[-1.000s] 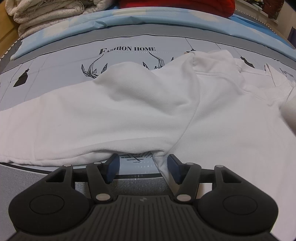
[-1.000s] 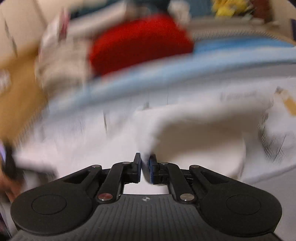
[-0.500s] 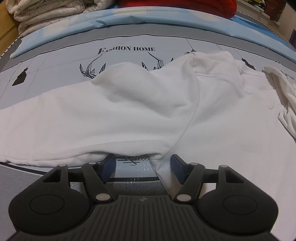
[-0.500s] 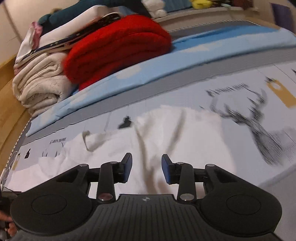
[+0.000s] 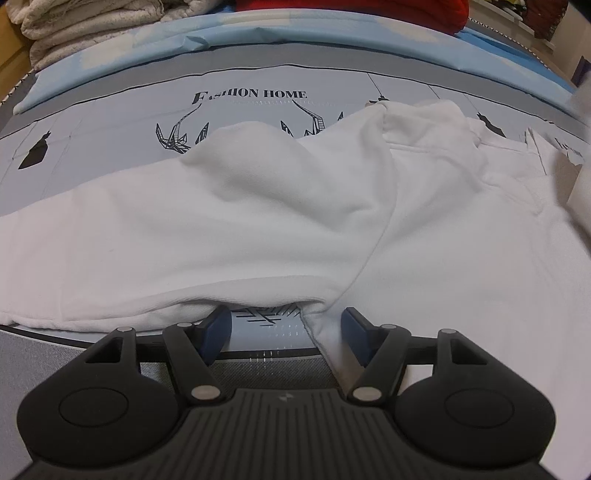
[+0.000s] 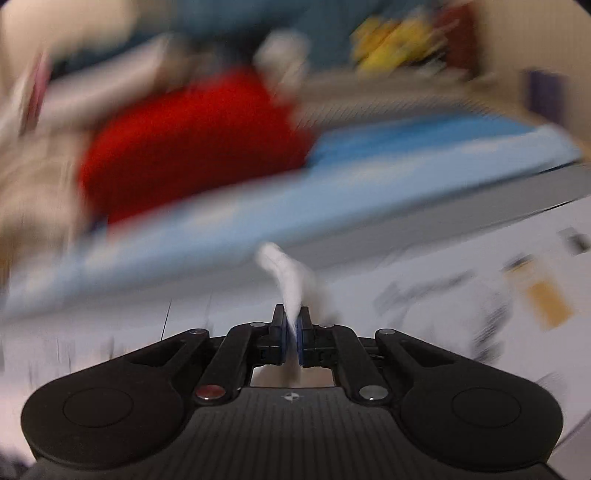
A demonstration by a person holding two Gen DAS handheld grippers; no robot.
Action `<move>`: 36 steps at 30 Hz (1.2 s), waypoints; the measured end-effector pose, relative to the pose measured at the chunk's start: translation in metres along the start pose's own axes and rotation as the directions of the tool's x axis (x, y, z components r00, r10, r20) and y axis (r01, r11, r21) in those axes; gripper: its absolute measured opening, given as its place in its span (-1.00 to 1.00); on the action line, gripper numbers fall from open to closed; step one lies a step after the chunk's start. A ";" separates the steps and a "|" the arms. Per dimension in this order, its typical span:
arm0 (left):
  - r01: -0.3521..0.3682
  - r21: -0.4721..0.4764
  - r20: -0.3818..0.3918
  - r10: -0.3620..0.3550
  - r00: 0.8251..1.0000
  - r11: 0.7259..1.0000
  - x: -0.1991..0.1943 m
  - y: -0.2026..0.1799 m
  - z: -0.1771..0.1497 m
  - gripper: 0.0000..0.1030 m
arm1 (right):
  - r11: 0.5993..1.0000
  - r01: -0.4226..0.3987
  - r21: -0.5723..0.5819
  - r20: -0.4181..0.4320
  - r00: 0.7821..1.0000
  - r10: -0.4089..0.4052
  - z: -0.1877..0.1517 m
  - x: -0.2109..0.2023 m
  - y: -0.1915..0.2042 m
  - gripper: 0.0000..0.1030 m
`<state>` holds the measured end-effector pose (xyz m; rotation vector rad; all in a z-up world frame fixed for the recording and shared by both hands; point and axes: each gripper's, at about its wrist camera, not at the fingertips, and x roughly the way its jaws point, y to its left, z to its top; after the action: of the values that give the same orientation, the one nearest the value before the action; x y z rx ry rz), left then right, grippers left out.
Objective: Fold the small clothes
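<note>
White cotton garment (image 5: 280,221) lies spread across grey-blue printed bed sheet (image 5: 110,122), rumpled w/ a raised hump in the middle and a seam running diagonally toward the near edge. Left black two-finger gripper (image 5: 286,326) sits low and level at the bed's near edge, pointing straight at the garment hem, fingers spread wide; right blue pad (image 5: 354,330) touches the cloth edge, left pad just under the hem, nothing pinched. Right black two-finger gripper (image 6: 293,326) is raised above the sheet, view heavily blurred, tilted; pads pressed together on a strip of the white fabric (image 6: 290,284), which sticks up fwd from between them. Red folded blanket (image 6: 192,144) and cream folded towels (image 5: 92,22) sit at the far side of the bed, well apart from both grippers.
</note>
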<state>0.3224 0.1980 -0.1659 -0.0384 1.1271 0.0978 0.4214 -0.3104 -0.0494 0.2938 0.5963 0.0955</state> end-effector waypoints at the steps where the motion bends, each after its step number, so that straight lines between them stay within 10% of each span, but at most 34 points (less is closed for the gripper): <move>1: -0.001 0.002 0.000 0.001 1.000 1.000 0.000 0.000 0.000 0.40 | 0.999 0.030 0.043 0.076 0.997 -0.033 0.011 -0.018 -0.028 -0.91; 6: -0.005 0.005 0.001 0.005 1.000 1.000 0.000 -0.001 0.000 0.41 | 0.888 0.336 0.314 0.245 0.875 -0.418 0.013 -0.068 -0.206 -0.90; 9: -0.008 -0.002 0.001 0.008 1.000 1.000 0.001 -0.002 0.001 0.44 | 0.732 0.513 0.448 0.039 0.807 -0.589 -0.033 -0.051 -0.300 -0.89; 12: -0.011 0.000 0.002 0.011 1.000 1.000 0.002 -0.003 0.001 0.48 | 0.653 0.543 0.528 -0.121 0.809 -0.575 -0.084 -0.042 -0.355 -0.93; 15: -0.009 -0.013 -0.004 0.009 1.000 1.000 0.003 -0.001 0.004 0.51 | 0.703 0.507 0.499 -0.053 0.828 -0.559 -0.093 -0.052 -0.360 -0.92; 22: -0.022 -0.032 -0.015 0.022 1.000 0.999 0.001 0.000 0.008 0.54 | 0.609 0.629 0.483 -0.099 0.730 -0.676 -0.093 -0.063 -0.365 -0.84; 26: -0.068 -0.035 0.063 0.070 0.996 0.997 -0.017 0.002 0.015 0.53 | 0.481 0.759 0.438 -0.118 0.579 -0.807 -0.074 -0.071 -0.331 -0.63; 29: -0.032 -0.088 0.190 0.049 0.981 0.996 -0.035 0.003 0.022 0.47 | 0.593 0.707 0.385 0.023 0.635 -0.772 -0.061 -0.071 -0.283 -0.63; 33: 0.085 -0.055 0.308 -0.064 0.949 0.995 -0.042 -0.016 0.029 -0.03 | 0.903 0.379 0.200 0.150 0.899 -0.410 -0.047 -0.052 -0.186 -0.56; 36: 0.096 -0.007 0.334 -0.088 0.939 0.995 -0.025 -0.038 0.043 0.04 | 0.990 0.121 0.065 0.069 0.990 -0.126 -0.053 -0.021 -0.115 -0.49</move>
<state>0.3546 0.1617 -0.1254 -0.0920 0.7835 0.0321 0.3747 -0.4107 -0.1149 0.3168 0.5443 -0.0527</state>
